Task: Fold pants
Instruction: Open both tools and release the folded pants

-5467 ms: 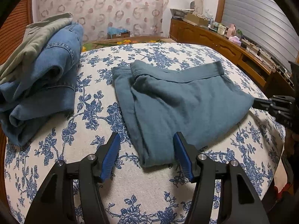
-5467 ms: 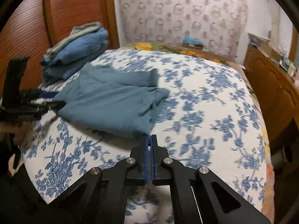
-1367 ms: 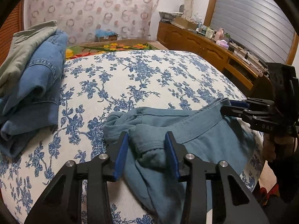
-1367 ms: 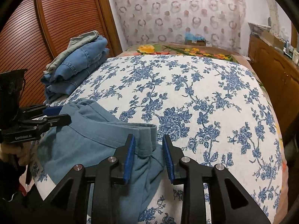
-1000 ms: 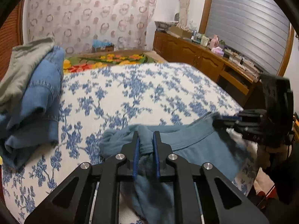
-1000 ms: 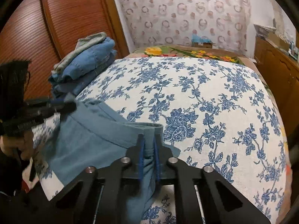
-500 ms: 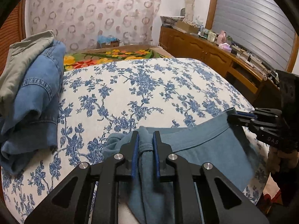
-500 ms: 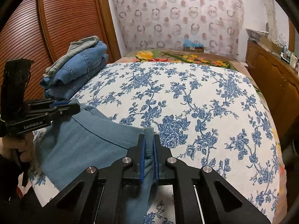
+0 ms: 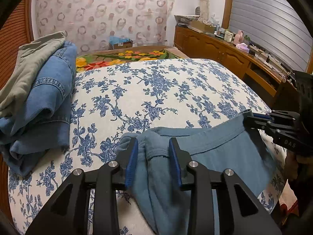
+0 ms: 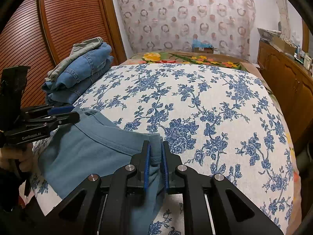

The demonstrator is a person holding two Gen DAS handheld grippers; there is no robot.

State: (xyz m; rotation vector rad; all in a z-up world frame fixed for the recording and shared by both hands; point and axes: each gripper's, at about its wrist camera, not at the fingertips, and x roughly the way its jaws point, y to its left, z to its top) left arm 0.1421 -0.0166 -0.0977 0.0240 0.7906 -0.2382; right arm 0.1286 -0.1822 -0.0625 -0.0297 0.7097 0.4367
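The teal pants [image 9: 219,152] lie at the near edge of the bed with the floral cover [image 9: 166,90]. My left gripper [image 9: 153,148] has its jaws open on either side of the bunched left waistband corner. My right gripper [image 10: 155,152] is shut on the right waistband corner of the teal pants [image 10: 92,146]. The right gripper also shows at the right of the left wrist view [image 9: 252,119], and the left gripper at the left of the right wrist view [image 10: 72,113]. The pants' lower part hangs over the bed edge, hidden.
A stack of folded jeans and a grey-green garment [image 9: 37,90] sits at the bed's far left, also in the right wrist view [image 10: 82,70]. A wooden sideboard with clutter [image 9: 234,52] runs along the right. A slatted wardrobe door [image 10: 64,19] stands on the left.
My left gripper, shut on the waistband corner half a second ago, has opened; the cloth rests between its jaws. My right gripper stays shut on its corner.
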